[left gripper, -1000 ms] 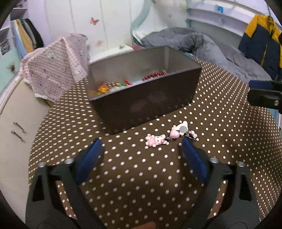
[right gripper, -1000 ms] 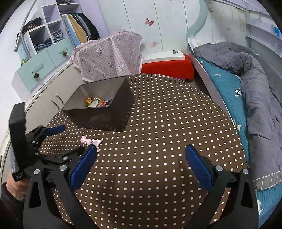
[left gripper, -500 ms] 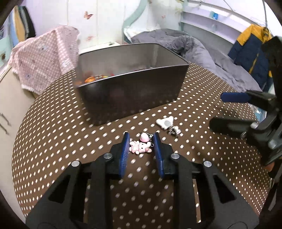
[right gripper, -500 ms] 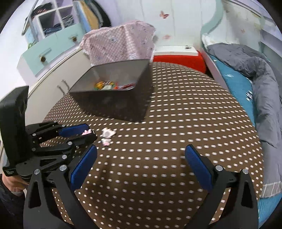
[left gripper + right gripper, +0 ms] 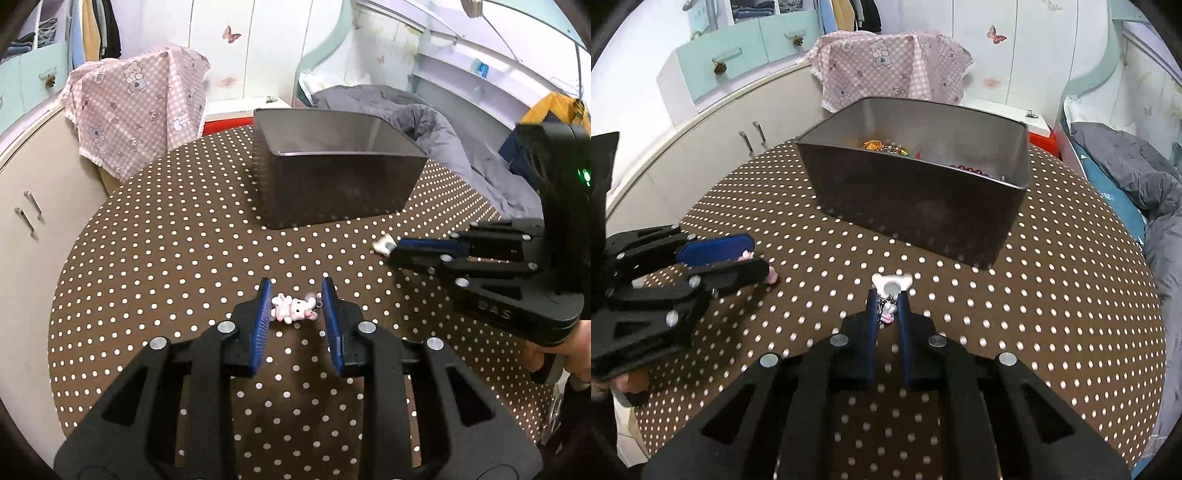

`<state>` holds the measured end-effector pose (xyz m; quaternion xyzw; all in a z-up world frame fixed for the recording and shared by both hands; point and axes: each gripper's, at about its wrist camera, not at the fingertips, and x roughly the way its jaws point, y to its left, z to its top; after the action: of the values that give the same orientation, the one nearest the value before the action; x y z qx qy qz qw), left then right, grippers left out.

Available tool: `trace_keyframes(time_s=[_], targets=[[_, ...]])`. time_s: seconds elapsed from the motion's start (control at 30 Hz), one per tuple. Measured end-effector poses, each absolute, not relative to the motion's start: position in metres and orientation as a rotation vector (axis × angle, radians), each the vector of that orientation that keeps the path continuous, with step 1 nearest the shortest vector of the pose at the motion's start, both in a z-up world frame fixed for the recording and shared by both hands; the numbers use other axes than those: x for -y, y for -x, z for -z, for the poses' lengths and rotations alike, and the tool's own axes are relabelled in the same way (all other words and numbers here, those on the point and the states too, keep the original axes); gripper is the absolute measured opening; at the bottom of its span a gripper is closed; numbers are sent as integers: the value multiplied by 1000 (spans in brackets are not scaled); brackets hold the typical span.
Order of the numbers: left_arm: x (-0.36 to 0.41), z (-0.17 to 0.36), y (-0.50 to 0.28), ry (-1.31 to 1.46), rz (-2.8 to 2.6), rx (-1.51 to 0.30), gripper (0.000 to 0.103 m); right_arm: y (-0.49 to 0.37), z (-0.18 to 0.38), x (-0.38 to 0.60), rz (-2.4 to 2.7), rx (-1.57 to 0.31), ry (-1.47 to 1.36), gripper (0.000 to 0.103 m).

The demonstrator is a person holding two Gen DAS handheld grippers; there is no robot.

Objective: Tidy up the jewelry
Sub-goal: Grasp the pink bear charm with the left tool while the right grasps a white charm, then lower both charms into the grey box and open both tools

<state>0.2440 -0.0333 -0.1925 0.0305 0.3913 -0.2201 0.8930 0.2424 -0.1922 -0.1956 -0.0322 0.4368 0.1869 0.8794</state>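
A pink bunny charm (image 5: 293, 309) lies on the brown polka-dot tablecloth (image 5: 166, 258), and my left gripper (image 5: 295, 291) is shut on it, one pad at each end. In the right wrist view the left gripper (image 5: 757, 258) shows that charm's pink end poking out. My right gripper (image 5: 887, 293) is shut on the chain of a white charm (image 5: 891, 283), whose white head sticks out past the fingertips. In the left wrist view the right gripper (image 5: 395, 249) reaches in from the right with the white charm (image 5: 384, 244) at its tip. Behind both stands a dark metal box (image 5: 912, 199) holding beaded jewellery (image 5: 882, 146).
The round table's edge curves close on the left, with a beige cupboard (image 5: 26, 206) beyond. A pink patterned cloth (image 5: 136, 107) hangs over something behind the box. A bed with a grey duvet (image 5: 424, 118) lies to the right. A person's hand (image 5: 576, 362) holds the right gripper.
The left gripper moved in and closed from wide open onto the pink charm. The right gripper swung over to the white charm and went from wide open to shut on it.
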Motion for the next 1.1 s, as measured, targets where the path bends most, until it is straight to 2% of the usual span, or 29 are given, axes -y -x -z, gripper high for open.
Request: trace_keyframes(time_s=[0.33, 0.73, 0.93, 1.1], targets=[[33, 158, -235, -60, 456, -727, 27, -217, 136, 213, -399, -793, 23, 9], [29, 71, -243, -46, 396, -569, 27, -217, 29, 230, -401, -560, 21, 9], [39, 32, -257, -49, 395, -497, 27, -233, 4, 232, -422, -515, 5, 9], [54, 19, -278, -39, 425, -507, 27, -256, 4, 230, -415, -532, -4, 9]])
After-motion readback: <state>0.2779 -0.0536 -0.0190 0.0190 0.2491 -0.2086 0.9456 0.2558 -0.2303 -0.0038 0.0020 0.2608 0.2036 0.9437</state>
